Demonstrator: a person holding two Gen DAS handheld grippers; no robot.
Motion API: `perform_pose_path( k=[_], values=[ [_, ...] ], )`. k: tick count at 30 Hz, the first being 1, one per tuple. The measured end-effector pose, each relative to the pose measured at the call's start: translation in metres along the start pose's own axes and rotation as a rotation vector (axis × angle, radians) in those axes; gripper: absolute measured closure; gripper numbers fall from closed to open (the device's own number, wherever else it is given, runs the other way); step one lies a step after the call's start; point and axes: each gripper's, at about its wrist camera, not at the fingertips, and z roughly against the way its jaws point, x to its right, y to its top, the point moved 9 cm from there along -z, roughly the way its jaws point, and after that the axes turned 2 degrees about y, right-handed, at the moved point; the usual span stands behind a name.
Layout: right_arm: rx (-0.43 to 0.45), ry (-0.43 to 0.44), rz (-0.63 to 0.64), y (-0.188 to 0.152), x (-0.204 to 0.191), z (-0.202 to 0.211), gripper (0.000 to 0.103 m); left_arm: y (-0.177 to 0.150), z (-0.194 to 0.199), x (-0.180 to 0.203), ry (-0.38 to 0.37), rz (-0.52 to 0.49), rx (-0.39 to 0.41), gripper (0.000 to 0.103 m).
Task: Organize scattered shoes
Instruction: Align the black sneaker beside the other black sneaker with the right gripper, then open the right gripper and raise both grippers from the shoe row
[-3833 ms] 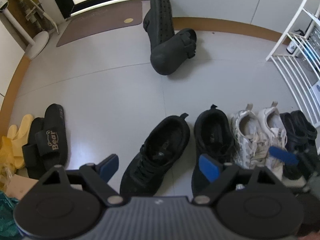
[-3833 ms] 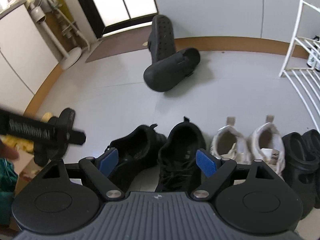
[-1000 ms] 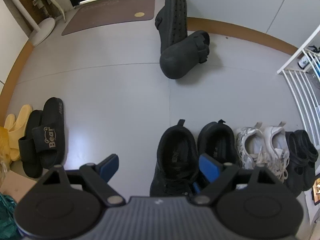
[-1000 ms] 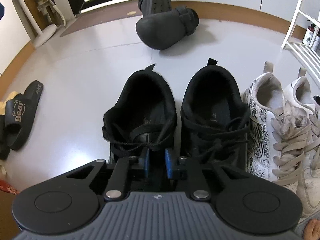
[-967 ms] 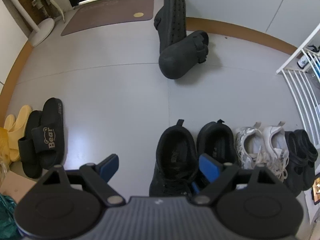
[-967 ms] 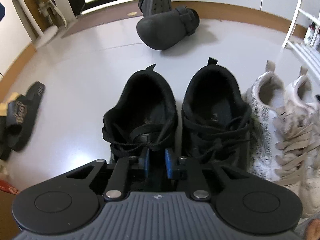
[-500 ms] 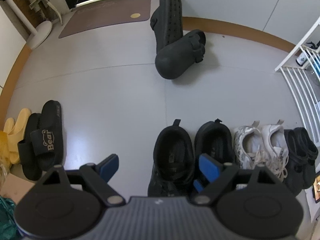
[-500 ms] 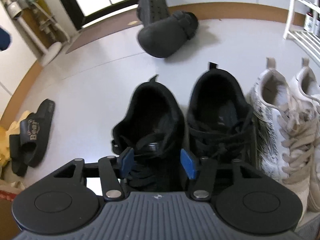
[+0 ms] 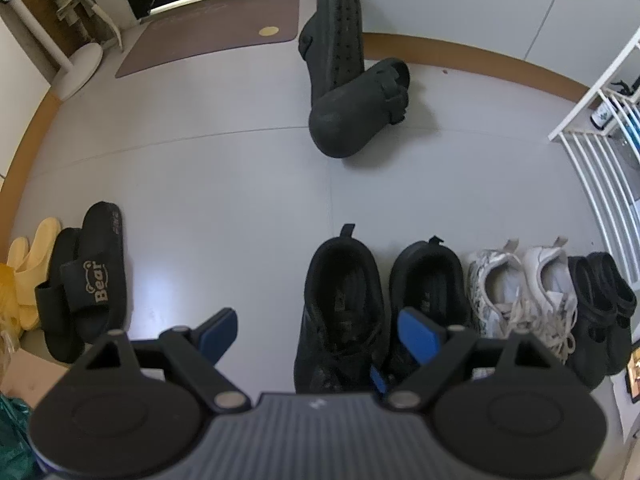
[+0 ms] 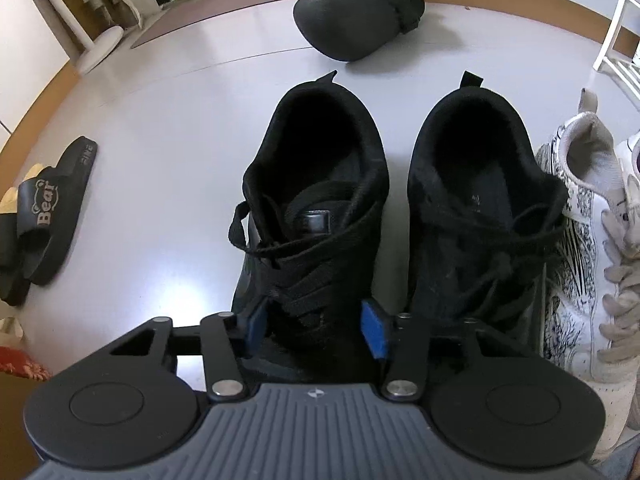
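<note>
We see right hand-held gripper (image 10: 316, 326) closing astride left black sneaker (image 10: 316, 216), pads not visibly pressing; left hand-held gripper (image 9: 320, 330) spread wide, empty.

The left black sneaker (image 9: 340, 304), which a few seconds ago lies angled with its toe swung away from its partner, now stands straight beside the right black sneaker (image 9: 428, 288), heels level and sides nearly touching. The right gripper (image 10: 316, 326) sits lower over that left sneaker than a second ago. A second ago its jaws are pinched almost together at the laces; half a second ago they stand wide; now they are closing, with the sneaker's laced front between the blue pads (image 10: 374, 330), close to its sides. The left gripper's view now takes in a little more floor (image 9: 224, 184).
</note>
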Motion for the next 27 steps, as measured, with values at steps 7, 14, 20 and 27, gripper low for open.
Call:
perform_pose_path(
  k=[7, 14, 20, 27],
  values=[
    [-0.003, -0.006, 0.019, -0.010, 0.000, -0.001, 0.067, -0.003, 0.001, 0.007, -0.008, -0.012, -0.003, 0.014],
    [-0.001, -0.015, 0.042, -0.017, -0.002, 0.006, 0.068, -0.004, 0.001, 0.010, -0.012, -0.020, -0.005, 0.014],
    [0.010, -0.053, 0.081, -0.019, -0.002, 0.008, 0.070, -0.004, 0.001, 0.011, -0.015, -0.023, -0.009, 0.014],
    [-0.004, -0.039, 0.085, -0.019, 0.002, 0.009, 0.073, -0.002, 0.001, 0.010, -0.013, -0.021, -0.006, 0.014]
  ],
)
